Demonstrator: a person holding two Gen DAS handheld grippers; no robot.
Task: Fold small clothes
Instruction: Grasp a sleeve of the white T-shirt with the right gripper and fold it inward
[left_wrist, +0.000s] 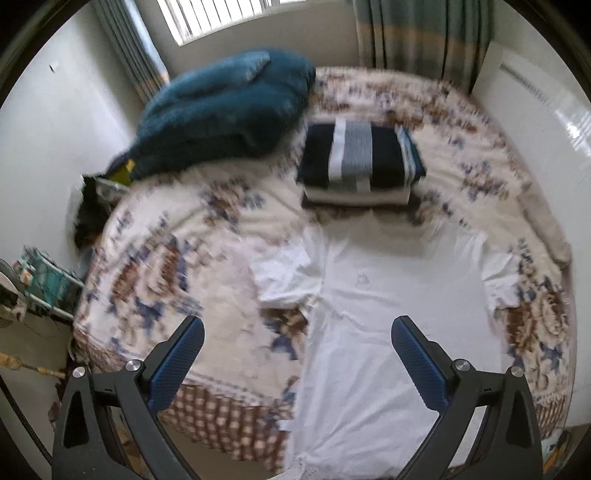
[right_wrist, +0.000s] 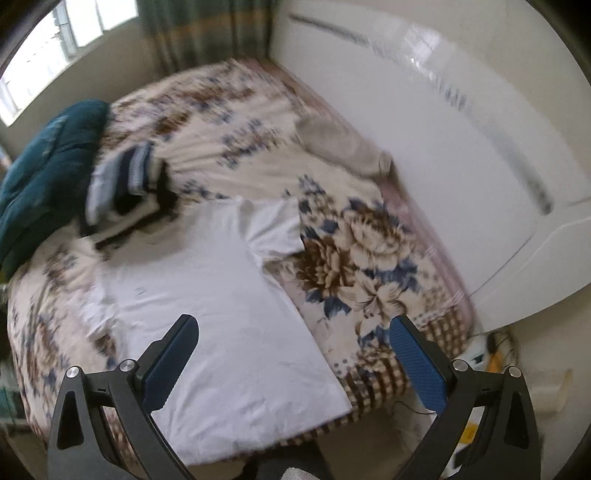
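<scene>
White cloth, a small shirt (left_wrist: 373, 295), is spread flat on the near part of the floral bedspread (left_wrist: 177, 258), with folded clothes (left_wrist: 360, 162) stacked beyond it. Left gripper (left_wrist: 297, 326) and right gripper (right_wrist: 293, 325) are held spread above, empty.

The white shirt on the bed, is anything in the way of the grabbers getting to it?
Nothing visible is. The white shirt lies spread flat on the floral bedspread, and both hand-held grippers, left and right, hang open above it. The folded stack sits beyond its collar.
</scene>
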